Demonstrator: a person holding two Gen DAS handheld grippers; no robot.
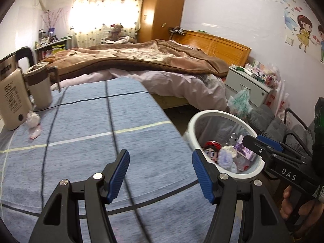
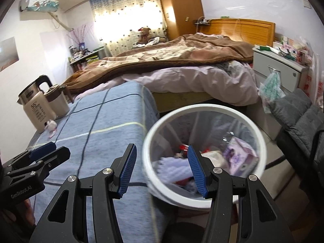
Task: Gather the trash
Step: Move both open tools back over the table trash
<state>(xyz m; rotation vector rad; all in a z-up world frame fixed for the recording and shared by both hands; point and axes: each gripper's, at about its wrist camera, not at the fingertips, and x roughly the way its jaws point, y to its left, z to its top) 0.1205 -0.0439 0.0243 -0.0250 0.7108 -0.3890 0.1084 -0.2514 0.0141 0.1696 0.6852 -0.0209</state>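
Left tongs (image 1: 161, 174): blue pads spread apart, nothing between them, positioned over the near part of the counter (image 1: 85, 125), which carries a blue cloth with dark and pale stripes; right tongs (image 2: 161, 171): pads likewise spread and empty, left pad over the counter edge, right pad over the mouth of the white waste bin (image 2: 204, 106); the bin stands on the floor just beside the counter's right edge, lined with a clear bag and containing a purple carton (image 2: 241, 156), a red printed can (image 1: 211, 147) and crumpled white pieces; remaining trash: a crumpled white-and-pink wrapper (image 1: 33, 124) on the far left of the counter, touching or just beside the base of a cream kettle (image 1: 13, 99), well apart from both tongs; a beige cup (image 1: 39, 87) stands next to the kettle; a bed (image 1: 154, 60) with a brown blanket lies beyond the counter.
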